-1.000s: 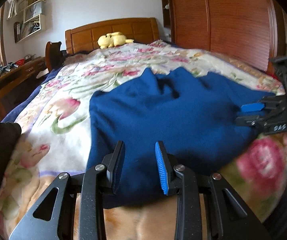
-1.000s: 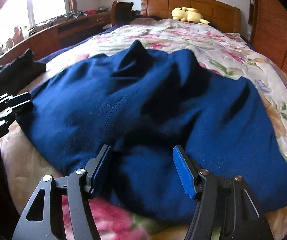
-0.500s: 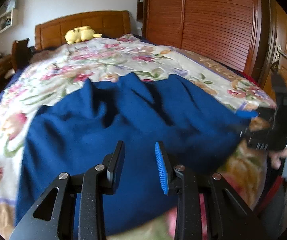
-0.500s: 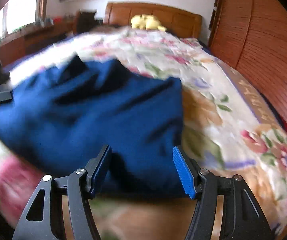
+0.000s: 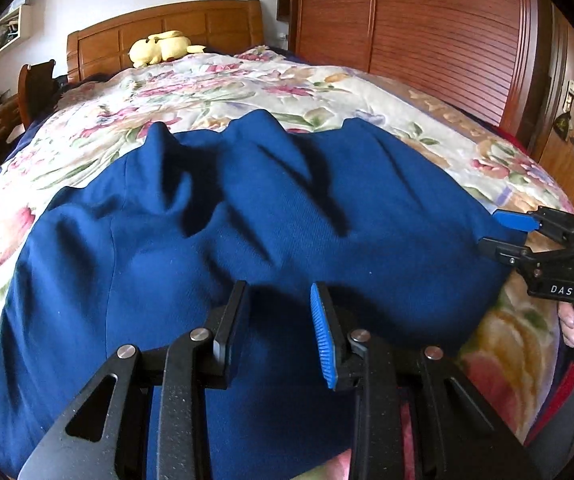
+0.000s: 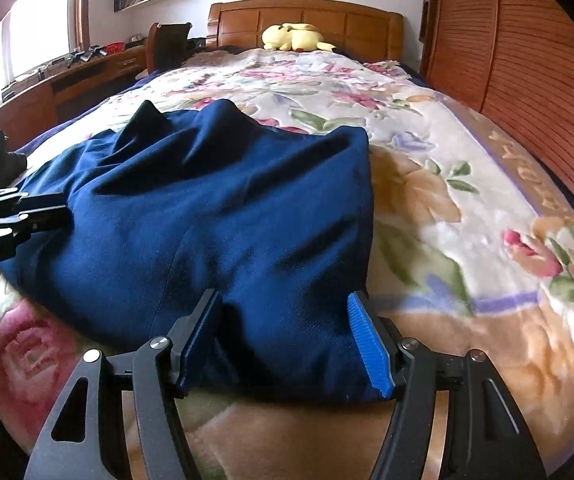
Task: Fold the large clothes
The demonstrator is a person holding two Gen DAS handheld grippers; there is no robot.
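Your blue garment (image 5: 247, 240) lies rumpled on the flowered blanket (image 5: 247, 84) covering the bed, bunched toward the near end, with several ridges and peaks standing up along its far edge. A yellow plush toy (image 5: 163, 46) sits well apart from it, up against the wooden headboard (image 5: 207, 24).

Your left hand-held gripper (image 5: 279, 328) hangs just over the garment's near part. Its jaws stand partly apart, a narrow gap between them, and you can see blue cloth through the gap; the pads do not press on anything, so it has hold of nothing. In the right wrist view the same left hand-held gripper (image 6: 43, 218) sits at the garment's left edge, and whether it touches the cloth there you cannot tell.

Your right hand-held gripper (image 6: 283, 340) straddles the garment's near right corner. Its jaws are opening and stand wide, with the thick bunched edge of cloth lying between them; the pads do not appear to squeeze it. In the left wrist view that right hand-held gripper (image 5: 503, 232) is at the garment's right edge, with your fingers (image 5: 571, 320) wrapped on its handle.

A wooden wardrobe (image 5: 427, 32) runs along the bed's right side.
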